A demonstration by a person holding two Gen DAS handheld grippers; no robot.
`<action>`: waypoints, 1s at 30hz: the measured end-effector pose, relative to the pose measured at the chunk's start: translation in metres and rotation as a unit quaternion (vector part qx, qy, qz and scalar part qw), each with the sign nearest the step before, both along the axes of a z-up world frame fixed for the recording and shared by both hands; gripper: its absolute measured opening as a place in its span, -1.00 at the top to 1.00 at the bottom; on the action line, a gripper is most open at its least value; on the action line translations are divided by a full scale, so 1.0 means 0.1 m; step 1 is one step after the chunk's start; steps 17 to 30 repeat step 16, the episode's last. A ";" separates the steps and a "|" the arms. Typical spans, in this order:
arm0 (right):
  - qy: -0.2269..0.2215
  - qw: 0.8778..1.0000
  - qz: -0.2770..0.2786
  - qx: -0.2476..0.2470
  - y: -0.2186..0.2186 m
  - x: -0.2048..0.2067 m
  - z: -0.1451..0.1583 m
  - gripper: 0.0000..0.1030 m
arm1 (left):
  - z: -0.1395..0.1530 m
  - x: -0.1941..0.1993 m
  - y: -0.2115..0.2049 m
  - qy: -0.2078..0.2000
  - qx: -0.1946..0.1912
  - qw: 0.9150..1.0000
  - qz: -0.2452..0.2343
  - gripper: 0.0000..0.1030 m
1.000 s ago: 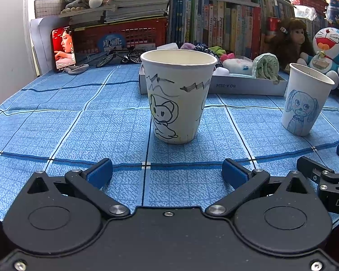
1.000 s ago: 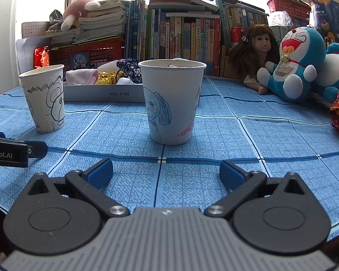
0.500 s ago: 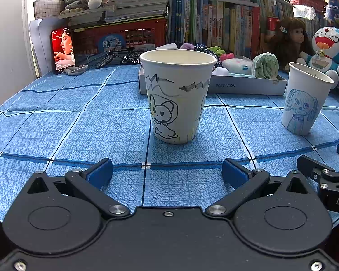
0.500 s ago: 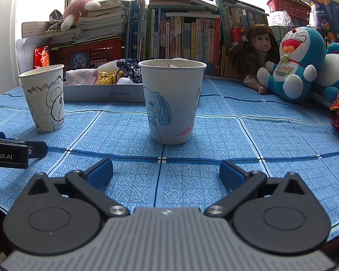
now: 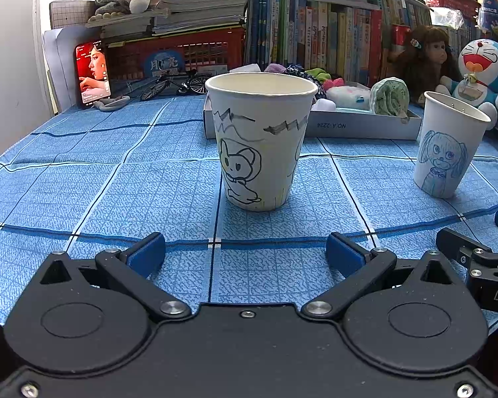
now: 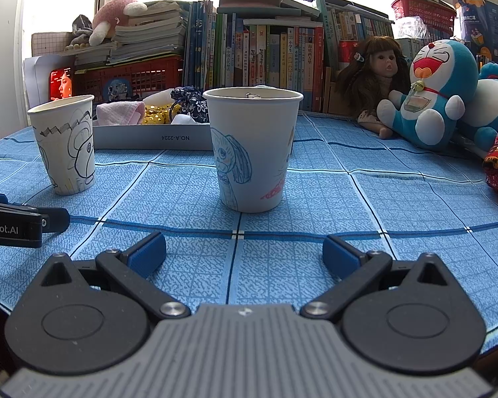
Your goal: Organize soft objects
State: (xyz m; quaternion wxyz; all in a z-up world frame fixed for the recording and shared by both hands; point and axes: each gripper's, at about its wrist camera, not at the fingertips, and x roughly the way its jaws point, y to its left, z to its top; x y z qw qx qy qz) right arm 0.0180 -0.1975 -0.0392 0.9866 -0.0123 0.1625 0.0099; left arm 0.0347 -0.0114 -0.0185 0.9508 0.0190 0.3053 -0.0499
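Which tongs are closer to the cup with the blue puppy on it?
Right. The right tongs sit open directly before the blue-puppy cup; the left tongs face the other cup.

Your right gripper (image 6: 244, 253) sits low over the blue cloth (image 6: 315, 199), jaws spread wide, nothing btwn them. Straight ahead: paper cup w/ blue drawing (image 6: 252, 149), upright, apart from the pads. Second cup w/ black drawing (image 6: 64, 142) stands to the left, near the left gripper (image 6: 54, 220) tip at frame edge. Behind both, grey tray (image 6: 149, 137) w/ pink cloth (image 6: 118, 112) & other soft bits. Doll (image 6: 376, 78) & blue plush (image 6: 438, 89) at right.
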 end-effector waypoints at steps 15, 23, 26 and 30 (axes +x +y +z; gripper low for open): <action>-0.001 1.000 -0.001 0.000 -0.01 0.00 0.00 -1.00 | 0.00 0.00 0.00 0.001 0.001 1.000 -0.001 -1.00; -0.001 1.000 -0.001 0.001 -0.01 -0.01 0.00 -1.00 | 0.01 0.00 -0.01 0.003 0.001 1.000 -0.002 -1.00; -0.001 1.000 -0.001 0.001 -0.01 -0.01 0.00 -1.00 | 0.01 0.00 -0.01 0.003 0.001 1.000 -0.002 -1.00; -0.001 1.000 -0.001 0.001 -0.01 -0.01 0.00 -1.00 | 0.01 0.00 -0.01 0.003 0.001 1.000 -0.002 -1.00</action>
